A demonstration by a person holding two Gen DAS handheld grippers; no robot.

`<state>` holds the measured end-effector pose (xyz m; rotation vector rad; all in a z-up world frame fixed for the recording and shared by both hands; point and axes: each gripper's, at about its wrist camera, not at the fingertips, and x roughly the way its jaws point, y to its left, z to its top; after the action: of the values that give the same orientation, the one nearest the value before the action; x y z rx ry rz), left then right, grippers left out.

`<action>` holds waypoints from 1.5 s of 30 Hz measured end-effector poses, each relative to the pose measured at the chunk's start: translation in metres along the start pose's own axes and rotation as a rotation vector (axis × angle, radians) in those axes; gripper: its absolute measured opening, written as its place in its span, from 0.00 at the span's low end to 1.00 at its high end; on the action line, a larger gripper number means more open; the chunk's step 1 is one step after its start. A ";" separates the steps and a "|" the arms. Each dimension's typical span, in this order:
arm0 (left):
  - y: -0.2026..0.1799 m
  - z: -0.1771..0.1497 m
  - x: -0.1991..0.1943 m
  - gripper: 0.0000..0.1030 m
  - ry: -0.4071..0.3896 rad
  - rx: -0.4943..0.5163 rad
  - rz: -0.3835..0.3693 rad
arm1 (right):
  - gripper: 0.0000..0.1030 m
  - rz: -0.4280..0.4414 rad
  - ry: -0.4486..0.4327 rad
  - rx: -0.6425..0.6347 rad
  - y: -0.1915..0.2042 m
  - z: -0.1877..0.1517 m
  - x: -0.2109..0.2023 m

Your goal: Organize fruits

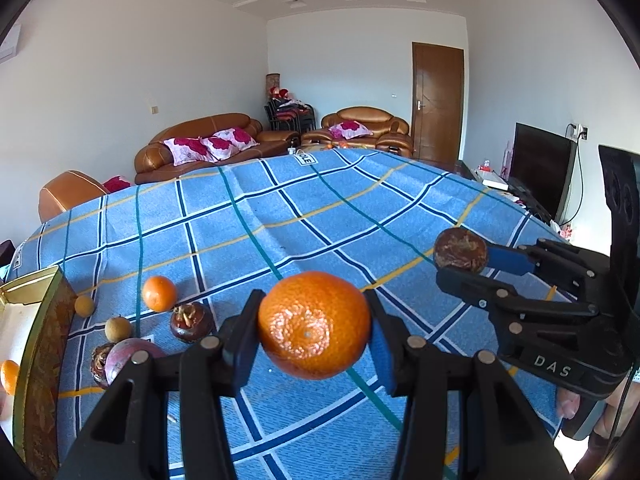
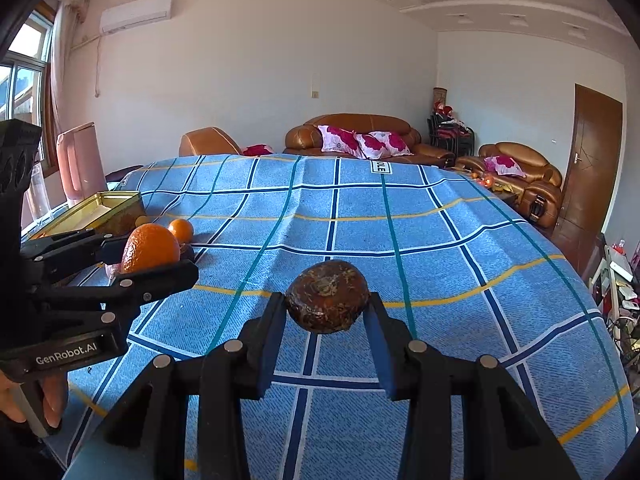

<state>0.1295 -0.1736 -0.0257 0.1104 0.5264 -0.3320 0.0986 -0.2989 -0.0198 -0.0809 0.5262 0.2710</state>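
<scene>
My left gripper (image 1: 314, 326) is shut on a large orange (image 1: 314, 326), lifted above the blue checked cloth (image 1: 280, 220). In the right wrist view the same orange (image 2: 150, 252) shows at the left, in the left gripper (image 2: 154, 256). My right gripper (image 2: 326, 308) is shut on a dark brown mangosteen (image 2: 326, 302), also off the cloth; it appears at the right of the left wrist view as the mangosteen (image 1: 460, 250) in the right gripper (image 1: 460, 254). Loose fruit lies at the left: a small orange (image 1: 159, 293), a mangosteen (image 1: 191, 322), two longans (image 1: 118, 329) and a purple fruit (image 1: 128, 356).
A gold-rimmed tin box (image 1: 38, 344) stands at the table's left edge with an orange (image 1: 10, 376) inside; the box (image 2: 100, 210) also shows in the right wrist view. Sofas (image 2: 360, 136) and a door (image 2: 592, 160) lie beyond the table. A hand (image 2: 48, 400) holds the left gripper.
</scene>
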 end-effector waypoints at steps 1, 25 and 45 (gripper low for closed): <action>0.000 0.000 -0.001 0.49 -0.005 0.000 0.002 | 0.41 -0.003 -0.005 -0.003 0.001 0.000 -0.001; -0.004 -0.001 -0.024 0.49 -0.122 0.013 0.047 | 0.41 -0.016 -0.153 -0.037 0.006 -0.004 -0.026; -0.007 -0.003 -0.034 0.49 -0.189 0.029 0.071 | 0.41 0.009 -0.210 -0.024 0.007 -0.006 -0.035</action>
<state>0.0976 -0.1700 -0.0111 0.1243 0.3299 -0.2774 0.0652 -0.3012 -0.0073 -0.0723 0.3148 0.2912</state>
